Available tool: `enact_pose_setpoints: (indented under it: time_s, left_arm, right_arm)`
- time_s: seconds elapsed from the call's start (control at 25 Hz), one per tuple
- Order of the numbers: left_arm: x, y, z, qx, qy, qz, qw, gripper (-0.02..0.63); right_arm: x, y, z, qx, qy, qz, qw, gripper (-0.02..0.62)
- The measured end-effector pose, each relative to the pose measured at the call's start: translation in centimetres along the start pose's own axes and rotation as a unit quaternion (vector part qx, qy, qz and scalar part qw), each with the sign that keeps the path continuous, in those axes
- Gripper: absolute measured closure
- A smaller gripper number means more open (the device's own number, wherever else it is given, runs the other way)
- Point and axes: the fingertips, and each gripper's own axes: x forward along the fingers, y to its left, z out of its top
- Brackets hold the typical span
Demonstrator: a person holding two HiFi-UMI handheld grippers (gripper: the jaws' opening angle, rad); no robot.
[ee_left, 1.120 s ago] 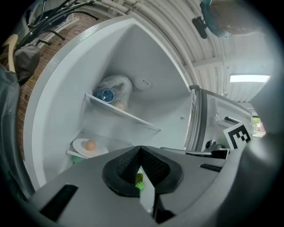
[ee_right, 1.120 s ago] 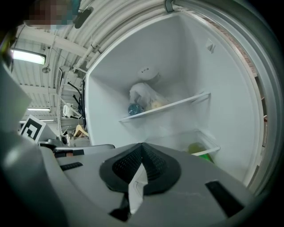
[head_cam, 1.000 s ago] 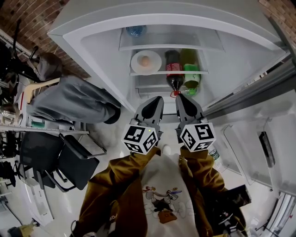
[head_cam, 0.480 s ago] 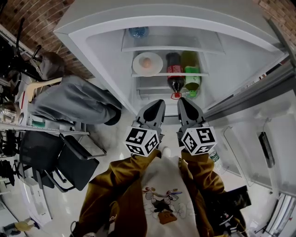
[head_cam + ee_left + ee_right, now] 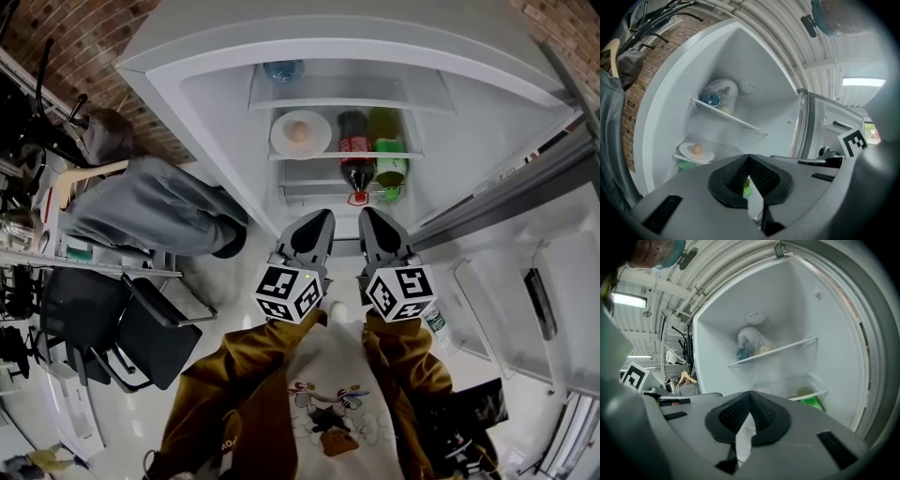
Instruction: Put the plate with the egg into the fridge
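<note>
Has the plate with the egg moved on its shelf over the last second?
No. The plate sits beside the cola bottle on the shelf as before. All three drift slightly down together in the head view, so only the camera moved.

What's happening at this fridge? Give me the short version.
A person stands at the open fridge with a gripper in each hand. The plate with the egg already sits on a shelf inside, beside a cola bottle and a green bottle. The left gripper and right gripper are both shut and empty, held side by side outside the fridge, clear of the shelves. The placing looks done.
</note>
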Motion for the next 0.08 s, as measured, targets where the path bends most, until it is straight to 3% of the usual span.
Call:
enact_pose_setpoints:
  time_s: [0.08]
  left_arm:
    - [-0.17,0.01,-0.33,-0.001,0.004,0.001,1.0,0.598]
  right_arm:
    - [-0.2,0.01,-0.24,0.003,0.001,-0.003,1.0,0.589]
